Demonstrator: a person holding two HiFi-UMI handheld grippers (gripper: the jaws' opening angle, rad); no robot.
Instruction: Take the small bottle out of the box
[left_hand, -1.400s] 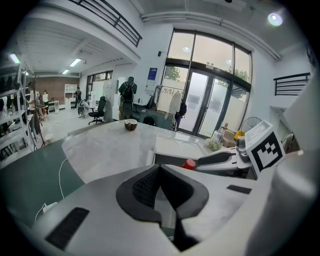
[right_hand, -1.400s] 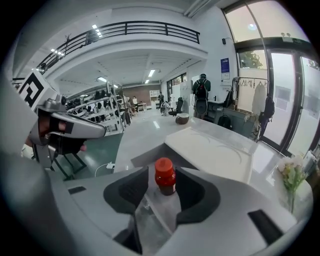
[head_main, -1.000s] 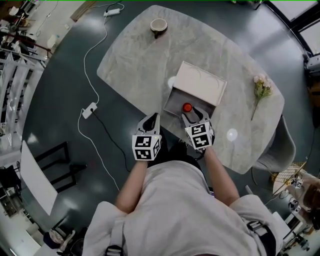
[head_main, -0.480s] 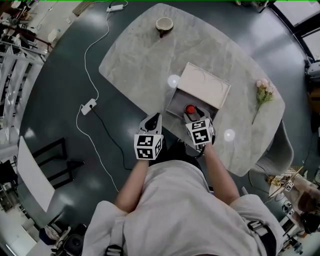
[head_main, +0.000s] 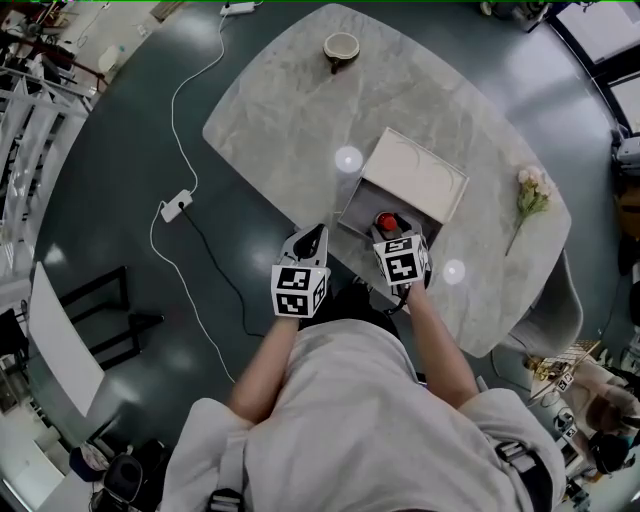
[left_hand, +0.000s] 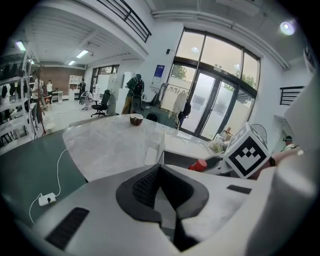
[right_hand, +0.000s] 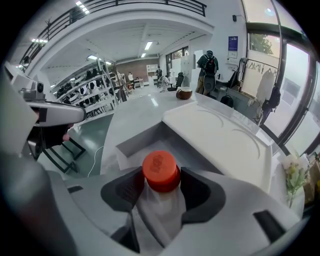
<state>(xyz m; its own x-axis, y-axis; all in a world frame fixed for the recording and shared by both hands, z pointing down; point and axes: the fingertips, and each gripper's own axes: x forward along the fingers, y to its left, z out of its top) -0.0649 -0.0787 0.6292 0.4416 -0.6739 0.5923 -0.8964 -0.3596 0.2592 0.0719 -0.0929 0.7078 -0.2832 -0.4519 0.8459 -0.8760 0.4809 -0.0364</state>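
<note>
A small clear bottle with a red cap (head_main: 385, 221) stands in the open grey box (head_main: 353, 213) near the table's front edge, and the box's white lid (head_main: 415, 178) leans up behind it. My right gripper (head_main: 389, 231) reaches into the box. In the right gripper view the bottle (right_hand: 161, 172) stands between that gripper's (right_hand: 160, 184) widely spread jaws, its cap close to both pads; I see no squeeze on it. My left gripper (head_main: 311, 236) hovers at the table edge left of the box, shut and empty. The left gripper view shows its closed tips (left_hand: 160, 167) and the bottle's red cap (left_hand: 199, 164).
The marble table (head_main: 280, 110) carries a cup (head_main: 341, 46) at its far end and a sprig of flowers (head_main: 530, 190) at the right. A power strip (head_main: 176, 205) with a white cable lies on the floor to the left. A chair (head_main: 552, 300) stands at the right.
My right gripper has edged forward until its jaws stand around the bottle. The left gripper has barely moved. The head view has shifted slightly.
</note>
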